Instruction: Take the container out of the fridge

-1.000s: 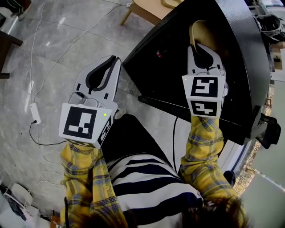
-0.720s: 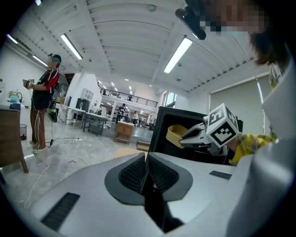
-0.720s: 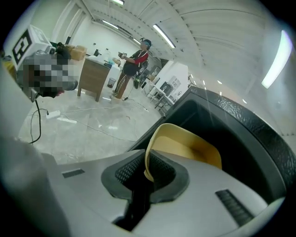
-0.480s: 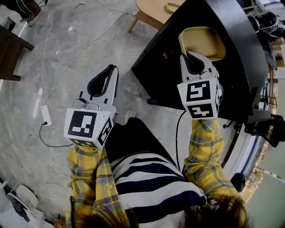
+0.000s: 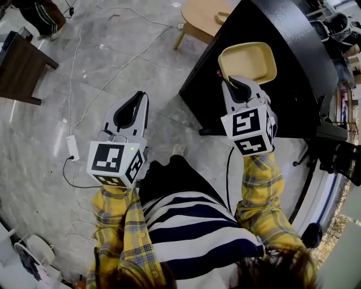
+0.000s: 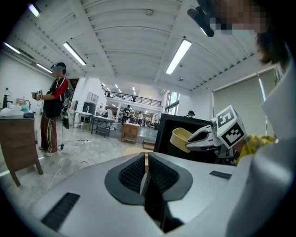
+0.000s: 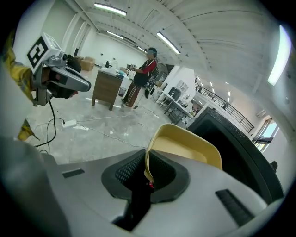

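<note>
My right gripper (image 5: 227, 83) is shut on the near rim of a pale yellow, empty container (image 5: 248, 61), which it holds in the air against the black fridge (image 5: 299, 73). The right gripper view shows the rim clamped between the dark pads (image 7: 159, 169), with the container (image 7: 185, 148) tilting up and away and the fridge (image 7: 236, 143) behind it. To the left my left gripper (image 5: 143, 97) hovers over the floor, shut on nothing. In the left gripper view its pads (image 6: 134, 172) meet, and off to the right the container (image 6: 179, 137) hangs from the right gripper (image 6: 188, 146).
A light wooden table (image 5: 206, 17) stands beyond the fridge. A dark wooden cabinet (image 5: 22, 68) is at the far left. Cables and a white power strip (image 5: 72, 148) lie on the grey tiled floor. Another person (image 7: 141, 76) stands by the cabinet. Black equipment (image 5: 338, 152) sits at the right.
The container, earlier half hidden in the dark fridge, has come out with the right gripper and now shows whole. Both grippers have shifted back from the fridge.
</note>
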A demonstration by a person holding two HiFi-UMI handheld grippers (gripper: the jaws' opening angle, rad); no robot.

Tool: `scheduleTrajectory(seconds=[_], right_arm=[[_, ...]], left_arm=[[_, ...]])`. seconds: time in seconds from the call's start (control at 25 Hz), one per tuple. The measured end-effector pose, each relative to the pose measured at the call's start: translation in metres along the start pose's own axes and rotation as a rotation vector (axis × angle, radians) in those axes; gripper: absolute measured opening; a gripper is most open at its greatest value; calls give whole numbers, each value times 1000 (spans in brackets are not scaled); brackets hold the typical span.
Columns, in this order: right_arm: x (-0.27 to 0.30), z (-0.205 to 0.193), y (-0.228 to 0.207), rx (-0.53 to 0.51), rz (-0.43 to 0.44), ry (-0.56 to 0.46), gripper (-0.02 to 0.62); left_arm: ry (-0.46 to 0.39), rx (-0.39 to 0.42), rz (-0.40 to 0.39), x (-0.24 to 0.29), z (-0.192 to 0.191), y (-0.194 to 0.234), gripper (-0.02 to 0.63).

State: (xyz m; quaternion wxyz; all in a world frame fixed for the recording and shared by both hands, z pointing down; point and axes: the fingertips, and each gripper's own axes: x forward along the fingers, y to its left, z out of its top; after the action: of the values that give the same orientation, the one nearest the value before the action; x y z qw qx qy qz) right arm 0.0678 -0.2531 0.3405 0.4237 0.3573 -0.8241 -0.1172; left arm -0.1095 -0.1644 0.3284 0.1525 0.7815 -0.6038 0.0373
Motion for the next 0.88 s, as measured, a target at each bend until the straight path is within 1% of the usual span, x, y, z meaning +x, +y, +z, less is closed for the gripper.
scheduleTrajectory(seconds=[0.24, 0.56, 0.72, 0.88], right_arm=[[-14, 7, 31, -21, 47, -16, 48], [-22, 4, 75, -6, 121, -29, 48], [-30, 3, 95, -14, 160, -30, 48], [-38, 4, 115, -18, 207, -39, 48]], left_arm=[[6, 0, 21, -21, -6, 9, 35], [2, -2, 39, -40, -14, 20, 35], [-5, 7, 48, -47, -14, 25, 35], [-13, -2, 58, -53, -15, 29, 35]])
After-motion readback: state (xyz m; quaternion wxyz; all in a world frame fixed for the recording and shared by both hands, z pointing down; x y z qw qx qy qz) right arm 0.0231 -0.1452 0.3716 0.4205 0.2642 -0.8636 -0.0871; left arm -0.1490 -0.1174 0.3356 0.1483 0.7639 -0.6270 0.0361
